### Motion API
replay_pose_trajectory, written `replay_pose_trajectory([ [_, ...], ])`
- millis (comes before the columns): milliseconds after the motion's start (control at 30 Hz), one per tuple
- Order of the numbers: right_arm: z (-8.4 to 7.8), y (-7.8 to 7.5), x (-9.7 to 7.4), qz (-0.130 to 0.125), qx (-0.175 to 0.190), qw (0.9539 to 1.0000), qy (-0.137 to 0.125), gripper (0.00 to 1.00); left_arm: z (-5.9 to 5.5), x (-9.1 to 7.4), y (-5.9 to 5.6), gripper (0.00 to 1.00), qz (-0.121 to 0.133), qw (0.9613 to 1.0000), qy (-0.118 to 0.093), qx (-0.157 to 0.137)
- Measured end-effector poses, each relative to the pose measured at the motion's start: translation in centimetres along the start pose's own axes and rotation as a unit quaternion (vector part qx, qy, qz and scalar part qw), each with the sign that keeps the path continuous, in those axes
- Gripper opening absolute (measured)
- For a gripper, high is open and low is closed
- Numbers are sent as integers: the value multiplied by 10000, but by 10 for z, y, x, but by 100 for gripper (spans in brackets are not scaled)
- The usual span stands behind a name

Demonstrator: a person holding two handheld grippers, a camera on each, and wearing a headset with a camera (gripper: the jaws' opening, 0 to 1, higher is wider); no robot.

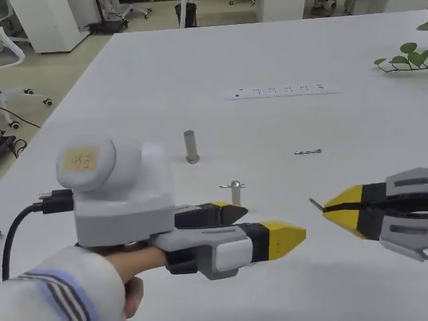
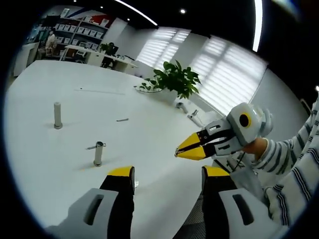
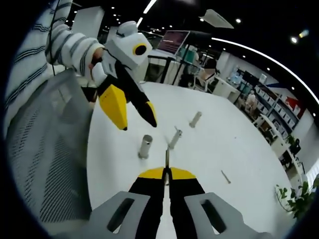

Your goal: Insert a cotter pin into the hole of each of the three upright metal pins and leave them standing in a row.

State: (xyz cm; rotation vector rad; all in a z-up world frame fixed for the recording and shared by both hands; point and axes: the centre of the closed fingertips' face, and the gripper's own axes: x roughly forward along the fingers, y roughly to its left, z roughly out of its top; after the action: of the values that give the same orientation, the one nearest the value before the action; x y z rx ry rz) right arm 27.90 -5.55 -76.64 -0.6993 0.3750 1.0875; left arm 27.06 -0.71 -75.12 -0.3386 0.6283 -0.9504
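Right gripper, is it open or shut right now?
Shut: the right gripper has its yellow tips pressed on a thin cotter pin sticking out ahead.

I am working at a wide white table (image 1: 167,73) that is stretching far ahead of me. Past its edge a pale floor (image 1: 60,67) is showing, with a white cabinet (image 1: 43,23) and a wheeled chair (image 1: 27,93) standing on it. A leafy plant (image 2: 174,79) is sitting near bright blinds (image 2: 224,74), light strips (image 2: 135,12) are glowing overhead, and shelves (image 2: 75,29) are lining the far wall.
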Motion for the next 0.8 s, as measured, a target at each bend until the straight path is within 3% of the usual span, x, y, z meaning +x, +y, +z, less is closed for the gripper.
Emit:
replay_pose_trajectory([
  [133,1,8,0,30,-296,9995,41,3,0,5,-6,43,-111,9999,54,-71],
  [300,5,14,1,22,-518,9986,47,3,-8,13,-14,38,-238,9990,273,-278],
  [533,10,16,0,-20,-775,9970,55,3,-8,21,-20,25,-333,9967,251,-690],
  [800,12,20,1,11,-862,9963,64,3,-7,23,-24,11,-440,9953,269,-816],
])
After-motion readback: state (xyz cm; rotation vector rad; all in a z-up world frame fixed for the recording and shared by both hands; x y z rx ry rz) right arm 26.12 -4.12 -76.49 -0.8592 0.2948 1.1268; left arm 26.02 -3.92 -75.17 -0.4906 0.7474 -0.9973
